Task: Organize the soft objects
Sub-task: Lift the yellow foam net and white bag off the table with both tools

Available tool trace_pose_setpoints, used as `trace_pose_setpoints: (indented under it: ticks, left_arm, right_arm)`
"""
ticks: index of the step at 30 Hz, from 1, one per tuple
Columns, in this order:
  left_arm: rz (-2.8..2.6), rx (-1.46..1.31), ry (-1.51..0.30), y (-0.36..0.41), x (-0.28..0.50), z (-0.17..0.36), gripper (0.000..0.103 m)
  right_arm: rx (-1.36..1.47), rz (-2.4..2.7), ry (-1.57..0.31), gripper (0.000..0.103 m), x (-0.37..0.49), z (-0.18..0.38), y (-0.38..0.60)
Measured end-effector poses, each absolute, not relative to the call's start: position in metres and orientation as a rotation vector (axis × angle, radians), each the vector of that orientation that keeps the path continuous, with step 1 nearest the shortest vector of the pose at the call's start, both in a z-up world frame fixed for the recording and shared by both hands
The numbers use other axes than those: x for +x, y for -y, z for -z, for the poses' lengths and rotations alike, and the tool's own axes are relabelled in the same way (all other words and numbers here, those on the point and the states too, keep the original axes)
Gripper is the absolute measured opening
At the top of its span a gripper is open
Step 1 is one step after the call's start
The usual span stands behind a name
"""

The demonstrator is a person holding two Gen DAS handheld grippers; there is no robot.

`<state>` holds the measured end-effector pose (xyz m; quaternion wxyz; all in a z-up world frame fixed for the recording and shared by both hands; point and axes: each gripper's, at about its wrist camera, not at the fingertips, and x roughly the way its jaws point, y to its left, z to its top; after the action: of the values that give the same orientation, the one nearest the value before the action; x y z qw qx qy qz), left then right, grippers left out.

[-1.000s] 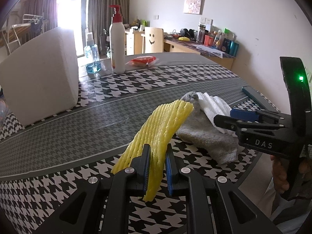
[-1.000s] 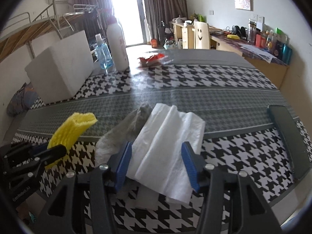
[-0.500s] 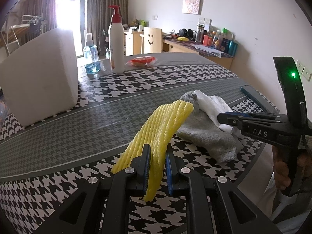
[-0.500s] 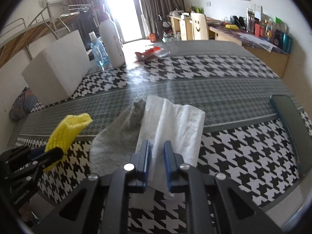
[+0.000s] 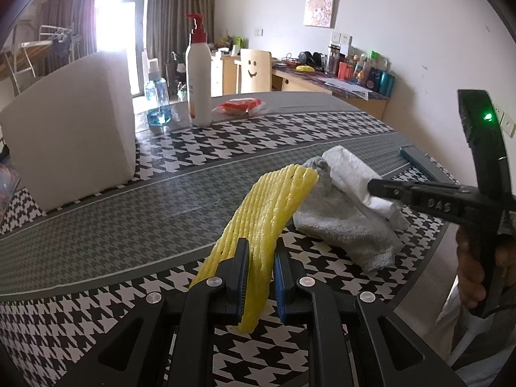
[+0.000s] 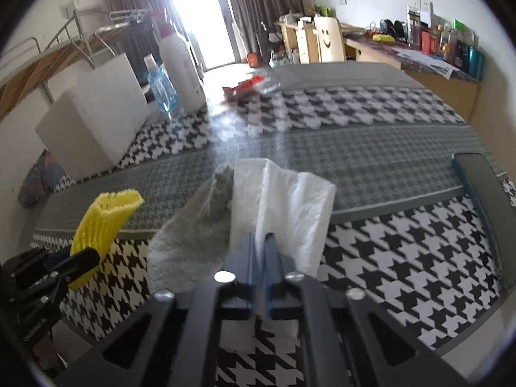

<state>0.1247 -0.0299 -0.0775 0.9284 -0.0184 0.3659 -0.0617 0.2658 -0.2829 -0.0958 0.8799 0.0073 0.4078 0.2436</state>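
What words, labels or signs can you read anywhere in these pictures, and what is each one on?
"DAS": raised letters on the side of the right tool.
Smiley face sign: on the wooden chair back.
Side of the left tool: lettering too blurred to read.
Label on the white pump bottle: too small to read.
Bottles and cans on the desk: labels too small to read.

Yellow ribbed foam (image 5: 267, 206), grey sock (image 5: 338, 219), white tissue (image 6: 290, 200), houndstooth tablecloth (image 5: 96, 235).
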Motion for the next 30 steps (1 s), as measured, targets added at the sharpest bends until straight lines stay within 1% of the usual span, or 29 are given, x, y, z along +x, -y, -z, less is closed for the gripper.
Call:
trace_pose_setpoints:
  ticks: [10, 30]
  left_arm:
    - [0.098, -0.033, -0.722, 0.025, 0.12, 0.07, 0.016]
    - [0.075, -0.033, -0.679, 0.014, 0.116, 0.055, 0.016]
  right_arm:
    - [0.027, -0.508, -0.761, 0.004, 0.256, 0.069, 0.285]
    - [0.008, -0.519, -0.643, 0.004, 0.242, 0.04, 0.281]
